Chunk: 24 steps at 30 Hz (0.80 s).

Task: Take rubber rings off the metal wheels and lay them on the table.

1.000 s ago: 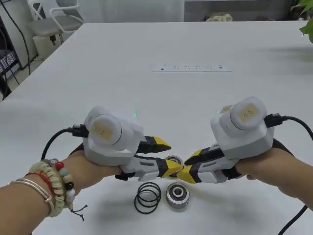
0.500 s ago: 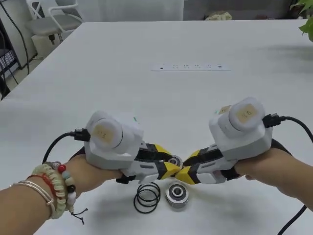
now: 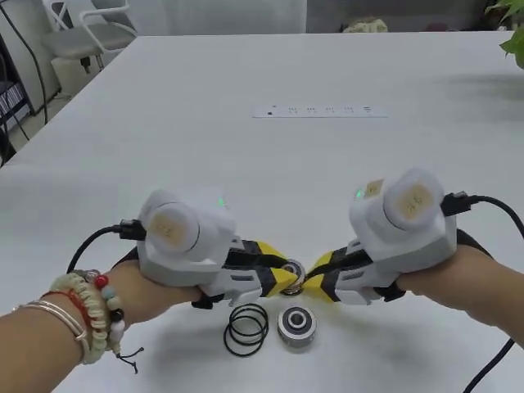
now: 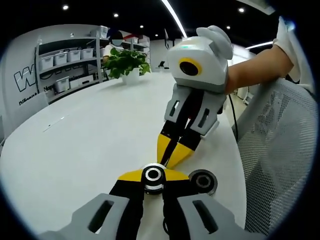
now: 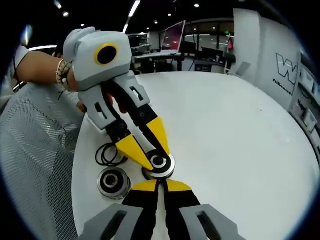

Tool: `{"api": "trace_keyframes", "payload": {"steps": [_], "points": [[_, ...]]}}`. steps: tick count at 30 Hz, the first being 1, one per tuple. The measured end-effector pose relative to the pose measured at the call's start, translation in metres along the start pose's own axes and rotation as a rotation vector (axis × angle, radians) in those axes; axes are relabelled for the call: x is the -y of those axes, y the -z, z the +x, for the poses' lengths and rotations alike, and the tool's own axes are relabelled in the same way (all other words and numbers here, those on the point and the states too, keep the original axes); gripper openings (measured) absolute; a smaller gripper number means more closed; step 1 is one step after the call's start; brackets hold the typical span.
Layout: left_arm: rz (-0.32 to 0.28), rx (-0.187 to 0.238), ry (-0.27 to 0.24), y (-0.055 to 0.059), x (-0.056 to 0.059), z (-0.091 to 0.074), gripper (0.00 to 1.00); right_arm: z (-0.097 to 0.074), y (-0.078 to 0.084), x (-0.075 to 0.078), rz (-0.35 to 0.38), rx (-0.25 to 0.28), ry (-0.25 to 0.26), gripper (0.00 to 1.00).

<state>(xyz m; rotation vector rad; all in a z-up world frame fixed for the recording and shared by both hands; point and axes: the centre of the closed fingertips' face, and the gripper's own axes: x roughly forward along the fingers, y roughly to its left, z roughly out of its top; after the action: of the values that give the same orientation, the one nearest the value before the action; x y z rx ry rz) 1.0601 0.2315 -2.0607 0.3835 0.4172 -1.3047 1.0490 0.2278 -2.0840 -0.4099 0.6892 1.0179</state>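
Where the table lies nearest: loose rubber rings lie flat, just beside a second wheel.
Change: the left gripper, spread around the held wheel a second ago, has clamped it, so peeling can likely begin.
Left jaws: pinching that wheel.
Right gripper: jaws pressed together, tips touching the wheel's rim; whether a ring is caught, I cannot tell.

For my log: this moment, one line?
left gripper: shut on round metal wheel; right gripper: shut at its rim; black rubber rings: on white table
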Motion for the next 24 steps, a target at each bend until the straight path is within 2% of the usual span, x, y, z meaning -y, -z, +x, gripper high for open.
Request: {"api": "trace_keyframes", "payload": {"steps": [7, 12, 14, 16, 17, 20, 24], "points": [[0.004, 0.002, -0.001, 0.0, 0.0, 0.0, 0.08, 0.001, -0.001, 0.003, 0.001, -0.016, 0.016, 0.0], [0.015, 0.001, 0.0, 0.0, 0.0, 0.0, 0.08, 0.0, -0.001, 0.006, 0.052, -0.022, 0.025, 0.0], [0.019, -0.001, 0.001, 0.0, 0.001, 0.0, 0.08, -0.001, -0.001, 0.009, 0.084, -0.016, 0.036, 0.0], [0.024, -0.002, 0.001, 0.0, 0.001, -0.001, 0.08, -0.003, -0.003, 0.013, 0.137, 0.007, 0.045, 0.0], [0.022, -0.002, 0.002, 0.001, 0.001, -0.001, 0.08, -0.005, -0.006, 0.017, 0.163, 0.026, 0.065, 0.0], [0.025, -0.001, 0.002, 0.0, 0.001, -0.001, 0.08, -0.008, -0.01, 0.016, 0.277, 0.064, 0.032, 0.0], [0.034, -0.001, 0.0, 0.0, 0.002, -0.001, 0.08, -0.01, -0.014, 0.014, 0.325, 0.093, 0.016, 0.0]]}}
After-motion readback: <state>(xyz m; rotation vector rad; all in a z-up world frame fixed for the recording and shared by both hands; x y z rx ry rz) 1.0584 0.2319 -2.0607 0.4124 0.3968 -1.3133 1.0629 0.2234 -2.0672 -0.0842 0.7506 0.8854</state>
